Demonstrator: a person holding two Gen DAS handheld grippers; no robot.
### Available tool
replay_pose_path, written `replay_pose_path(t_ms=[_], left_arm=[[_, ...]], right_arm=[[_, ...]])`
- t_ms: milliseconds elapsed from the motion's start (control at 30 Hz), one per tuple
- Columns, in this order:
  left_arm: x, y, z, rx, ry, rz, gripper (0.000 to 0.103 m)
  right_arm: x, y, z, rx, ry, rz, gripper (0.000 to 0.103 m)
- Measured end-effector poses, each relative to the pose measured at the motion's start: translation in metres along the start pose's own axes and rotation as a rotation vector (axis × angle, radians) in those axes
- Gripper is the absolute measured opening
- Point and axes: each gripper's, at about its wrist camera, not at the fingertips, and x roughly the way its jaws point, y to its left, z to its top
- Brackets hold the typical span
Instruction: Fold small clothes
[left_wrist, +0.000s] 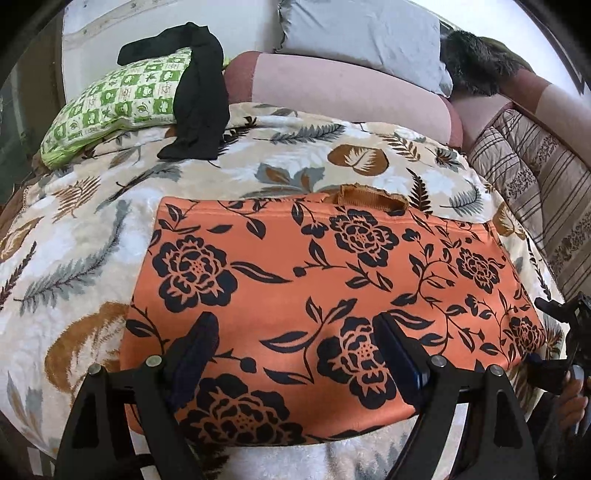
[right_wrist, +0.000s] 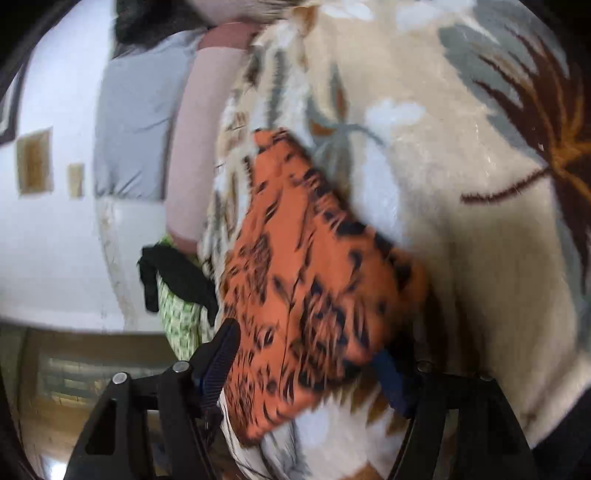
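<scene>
Risk, as judged: the right tongs (right_wrist: 306, 363), jaws spread and pinching nothing, could snag the near edge and undo the fold. The orange garment with black flower print (left_wrist: 325, 288), a smooth flat rectangle, lies on the leaf-patterned plush blanket (left_wrist: 92, 229) beneath and ahead of the left tongs (left_wrist: 295, 354), which hang released above it.

Left wrist view: my camera sits close above the near edge of the orange floral garment (left_wrist: 332, 280), angled down and forward across the leaf-print blanket (left_wrist: 92, 236) toward the pillows. Right wrist view: rolled sideways, blurred, very near the blanket. Shared: garment, blanket, green checked pillow (left_wrist: 114, 107), black cloth (left_wrist: 201, 99).
</scene>
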Motion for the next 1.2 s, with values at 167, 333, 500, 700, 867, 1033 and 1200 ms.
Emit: replay_pose_path(t_ms=[167, 333, 500, 700, 867, 1033, 1200], left_arm=[[0.005, -0.009, 0.004, 0.027, 0.006, 0.008, 0.086], [0.053, -0.024, -0.007, 0.114, 0.182, 0.061, 0.086], [0.024, -0.036, 0.0, 0.13, 0.037, 0.026, 0.086], [0.066, -0.038, -0.008, 0.161, 0.112, 0.069, 0.093], [0.066, -0.035, -0.006, 0.139, 0.104, 0.043, 0.093], [0.059, -0.022, 0.001, 0.091, 0.092, -0.029, 0.094], [-0.014, 0.062, 0.004, -0.17, -0.111, -0.009, 0.094]], right_arm=[[-0.006, 0.012, 0.001, -0.073, -0.024, 0.018, 0.073], [0.012, 0.012, 0.012, -0.091, -0.018, -0.041, 0.072], [0.013, 0.03, 0.018, -0.143, 0.0, -0.025, 0.073], [0.033, 0.033, 0.021, -0.227, 0.007, -0.149, 0.042], [0.046, 0.065, 0.016, -0.353, 0.006, -0.274, 0.02], [0.05, 0.15, -0.026, -0.625, -0.044, -0.3, 0.016], [0.086, 0.252, -0.132, -0.973, -0.014, -0.254, 0.017]])
